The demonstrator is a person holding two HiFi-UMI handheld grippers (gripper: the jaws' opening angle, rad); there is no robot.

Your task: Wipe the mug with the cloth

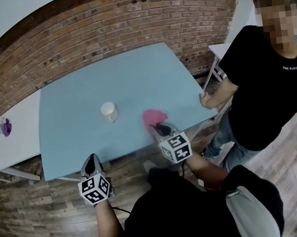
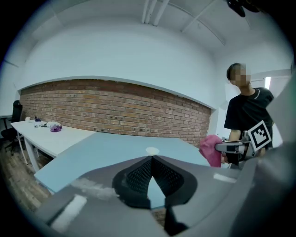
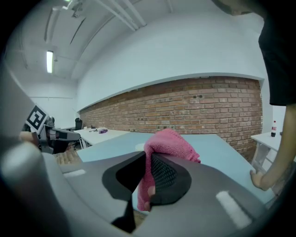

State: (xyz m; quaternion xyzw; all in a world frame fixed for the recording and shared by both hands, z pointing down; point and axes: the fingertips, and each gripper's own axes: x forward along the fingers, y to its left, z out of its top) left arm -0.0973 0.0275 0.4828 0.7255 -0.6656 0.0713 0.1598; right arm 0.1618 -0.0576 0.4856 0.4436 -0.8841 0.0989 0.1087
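Small white mug [image 1: 109, 112], bunched pink cloth [image 1: 151, 117]

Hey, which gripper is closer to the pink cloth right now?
Right. The right gripper clamps the pink cloth over the blue table's near edge; the left gripper, shut and empty, hangs apart to its left.

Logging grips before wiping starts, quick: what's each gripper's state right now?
Left gripper: closed, holding nothing.
Right gripper: closed on the pink knitted cloth.
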